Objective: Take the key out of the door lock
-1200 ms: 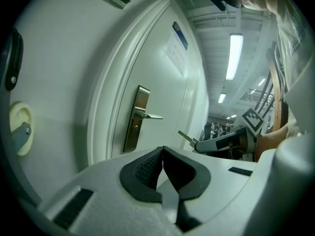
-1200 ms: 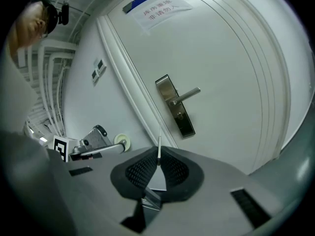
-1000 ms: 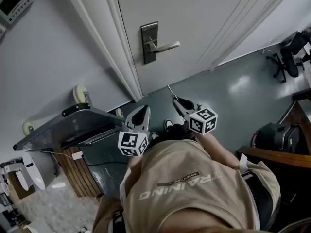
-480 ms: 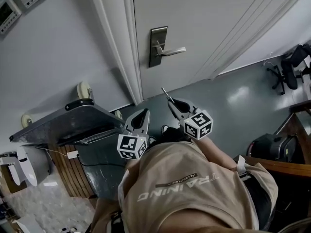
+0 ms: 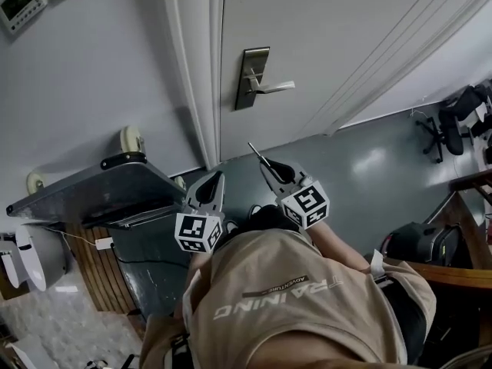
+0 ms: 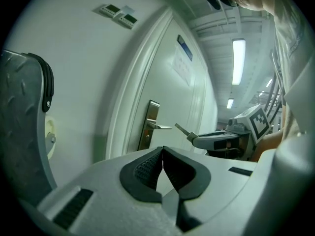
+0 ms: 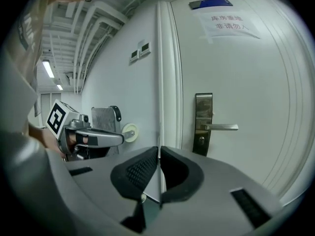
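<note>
The metal lock plate (image 5: 250,78) with its lever handle (image 5: 270,88) sits on the white door, far from both grippers. My right gripper (image 5: 265,162) is shut on a thin key (image 5: 254,149) that sticks out past its tips towards the door. In the left gripper view the key (image 6: 181,130) shows beyond the right gripper's nose. The lock plate (image 7: 203,124) shows a bare keyhole (image 7: 201,140) below the handle in the right gripper view. My left gripper (image 5: 216,174) hangs beside it, shut on nothing, with its pads (image 6: 147,168) touching at the tips.
A grey metal hand cart (image 5: 100,191) with pale wheels (image 5: 131,139) stands against the wall left of the door frame. An office chair (image 5: 457,106) and a black bag (image 5: 419,241) are on the floor to the right. Wall panels (image 5: 19,2) hang at upper left.
Both grippers have drifted a little to the left in the head view and the head has turned. The key stays in the right gripper, clear of the lock throughout.
</note>
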`<state>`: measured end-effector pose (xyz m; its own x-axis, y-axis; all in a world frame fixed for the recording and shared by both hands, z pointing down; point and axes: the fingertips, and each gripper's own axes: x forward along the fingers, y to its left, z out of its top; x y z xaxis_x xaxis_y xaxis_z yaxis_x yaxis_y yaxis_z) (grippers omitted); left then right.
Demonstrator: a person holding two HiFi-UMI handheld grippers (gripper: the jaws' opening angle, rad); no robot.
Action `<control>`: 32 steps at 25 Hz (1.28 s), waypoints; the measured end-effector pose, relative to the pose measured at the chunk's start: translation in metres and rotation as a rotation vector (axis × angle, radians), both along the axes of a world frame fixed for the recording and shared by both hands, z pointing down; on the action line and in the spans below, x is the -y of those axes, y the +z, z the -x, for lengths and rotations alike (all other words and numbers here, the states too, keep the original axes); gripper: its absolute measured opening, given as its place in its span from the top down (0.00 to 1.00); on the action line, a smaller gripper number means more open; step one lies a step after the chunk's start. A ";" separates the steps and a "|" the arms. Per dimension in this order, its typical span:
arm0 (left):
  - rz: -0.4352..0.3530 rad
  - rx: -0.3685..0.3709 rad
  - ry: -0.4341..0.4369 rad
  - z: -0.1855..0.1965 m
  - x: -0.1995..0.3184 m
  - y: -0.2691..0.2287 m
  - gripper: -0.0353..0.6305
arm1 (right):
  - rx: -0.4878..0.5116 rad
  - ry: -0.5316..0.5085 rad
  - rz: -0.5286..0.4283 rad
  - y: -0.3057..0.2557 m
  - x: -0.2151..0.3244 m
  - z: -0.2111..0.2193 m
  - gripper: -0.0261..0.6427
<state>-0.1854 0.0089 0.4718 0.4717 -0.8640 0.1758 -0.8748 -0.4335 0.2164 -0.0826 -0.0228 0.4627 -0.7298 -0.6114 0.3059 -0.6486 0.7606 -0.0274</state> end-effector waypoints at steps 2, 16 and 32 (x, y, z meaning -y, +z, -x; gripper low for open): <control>-0.005 0.004 -0.012 0.007 0.007 0.000 0.93 | 0.014 0.012 -0.013 -0.006 0.005 -0.001 0.92; -0.074 0.036 0.044 -0.004 0.037 -0.025 0.93 | 0.081 0.053 -0.002 -0.005 0.034 -0.002 0.92; -0.116 0.091 0.081 0.012 0.048 -0.045 0.93 | 0.064 0.045 -0.039 -0.017 0.050 0.011 0.92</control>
